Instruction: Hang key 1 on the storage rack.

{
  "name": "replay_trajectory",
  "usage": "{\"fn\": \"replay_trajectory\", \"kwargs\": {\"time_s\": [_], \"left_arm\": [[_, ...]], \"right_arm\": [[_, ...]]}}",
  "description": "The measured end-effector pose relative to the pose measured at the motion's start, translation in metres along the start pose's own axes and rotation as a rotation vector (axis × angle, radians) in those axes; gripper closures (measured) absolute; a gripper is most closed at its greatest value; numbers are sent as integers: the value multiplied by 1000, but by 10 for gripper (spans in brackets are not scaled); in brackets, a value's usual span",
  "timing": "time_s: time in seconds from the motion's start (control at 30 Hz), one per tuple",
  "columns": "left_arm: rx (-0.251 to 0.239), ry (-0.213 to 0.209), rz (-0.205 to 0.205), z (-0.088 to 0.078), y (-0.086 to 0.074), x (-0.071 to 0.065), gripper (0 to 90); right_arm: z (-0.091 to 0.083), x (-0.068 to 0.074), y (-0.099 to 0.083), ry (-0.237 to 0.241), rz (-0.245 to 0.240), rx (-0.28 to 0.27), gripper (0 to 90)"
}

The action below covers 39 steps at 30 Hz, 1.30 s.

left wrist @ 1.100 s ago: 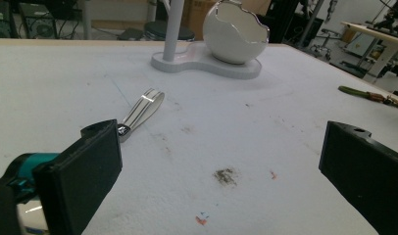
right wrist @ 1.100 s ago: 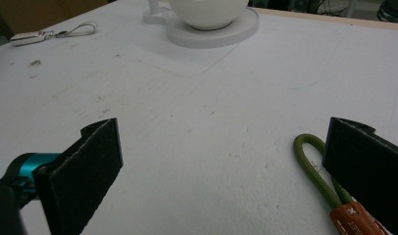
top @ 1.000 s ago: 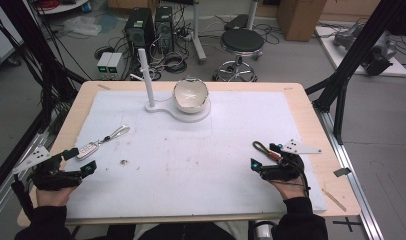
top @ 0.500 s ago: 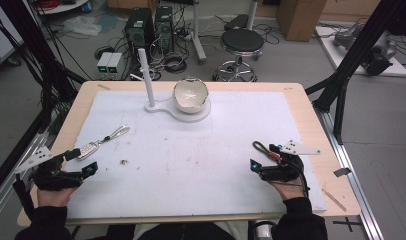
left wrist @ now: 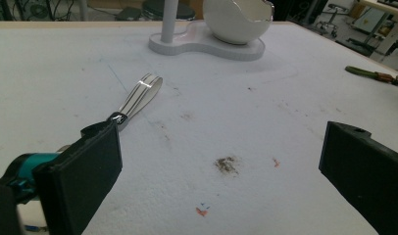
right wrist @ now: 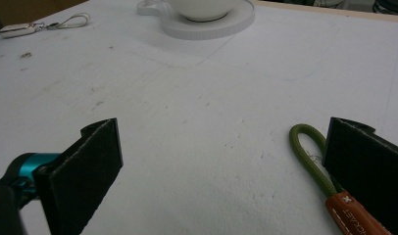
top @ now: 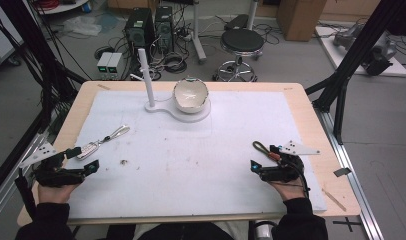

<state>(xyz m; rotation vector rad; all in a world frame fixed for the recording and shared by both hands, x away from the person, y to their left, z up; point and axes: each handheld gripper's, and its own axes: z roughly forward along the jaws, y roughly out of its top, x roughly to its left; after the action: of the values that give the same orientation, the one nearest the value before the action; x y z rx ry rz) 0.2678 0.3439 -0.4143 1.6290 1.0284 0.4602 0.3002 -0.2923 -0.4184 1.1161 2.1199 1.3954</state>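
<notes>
While both hands rest at the near edge of the tabletop (top: 231,145), the left tongs (top: 86,159) and the right tongs (top: 263,159) each lie low over the white sheet with their jaws spread wide and nothing between them. Just beside the left tongs lies a white key fob (top: 89,148) joined to a striped wrist strap (top: 118,133); in the left gripper view the strap (left wrist: 140,93) runs away from the tip of the left-hand jaw, which stands right next to its near end (whether jaw and clasp actually touch I cannot tell), while the fob itself is hidden behind that jaw. Near the right tongs lies a green cord loop (top: 260,147) with an orange tag (top: 274,155); in the right gripper view the loop (right wrist: 305,152) sits on the sheet close against the inner face of the right-hand jaw, its orange tag (right wrist: 356,215) carrying white lettering and pointing toward the camera. Between the two grippers the sheet is stained, with a small dark smudge (top: 124,162) lying near the left tongs. At the far side of the tabletop stands a white base (top: 188,111) bearing an upright white post (top: 146,75) and a white bowl-shaped shell (top: 191,95), well apart from both hands.
</notes>
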Motion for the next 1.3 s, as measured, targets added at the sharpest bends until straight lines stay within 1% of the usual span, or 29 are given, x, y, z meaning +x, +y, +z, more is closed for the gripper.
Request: {"fn": "replay_trajectory", "kwargs": {"time_s": [0.07,0.13,0.23,0.3,0.4,0.47,0.5,0.53,0.63,0.73,0.83,1.0,1.07,1.1,1.23,1.3], "left_arm": [[2,-3,3,2,1,-1,28],[14,-8,12,5,2,-2,28],[17,-11,18,7,2,-3,28],[15,-17,18,8,2,-4,28],[16,-21,23,10,3,-6,28],[16,-22,23,10,3,-6,28],[17,-24,24,11,3,-6,28],[21,-23,28,12,3,-6,28],[24,-25,24,12,3,-6,28],[23,-32,25,13,3,-6,28],[27,-39,27,13,2,-7,28],[36,-41,28,15,2,-7,28],[36,-41,29,15,2,-7,28],[37,-42,28,15,2,-7,28],[41,-44,30,15,2,-7,28],[41,-43,30,15,2,-7,28]], "right_arm": [[0,0,0,-2,5,3,7],[1,-2,0,-8,1,16,7],[5,-7,3,-28,-16,54,7],[8,-12,4,-34,-18,72,7],[11,-20,5,-40,-2,98,7],[13,-25,5,-51,-7,116,7],[13,-25,5,-51,-7,116,7],[14,-29,5,-58,-2,136,7],[14,-33,7,-63,0,150,7],[13,-37,9,-66,4,152,7],[11,-40,12,-75,0,171,7],[9,-45,17,-81,-9,178,7],[9,-47,20,-84,-18,190,7],[9,-48,22,-83,-16,202,7],[12,-51,26,-81,-34,240,7],[12,-51,27,-81,-34,248,7]]}}
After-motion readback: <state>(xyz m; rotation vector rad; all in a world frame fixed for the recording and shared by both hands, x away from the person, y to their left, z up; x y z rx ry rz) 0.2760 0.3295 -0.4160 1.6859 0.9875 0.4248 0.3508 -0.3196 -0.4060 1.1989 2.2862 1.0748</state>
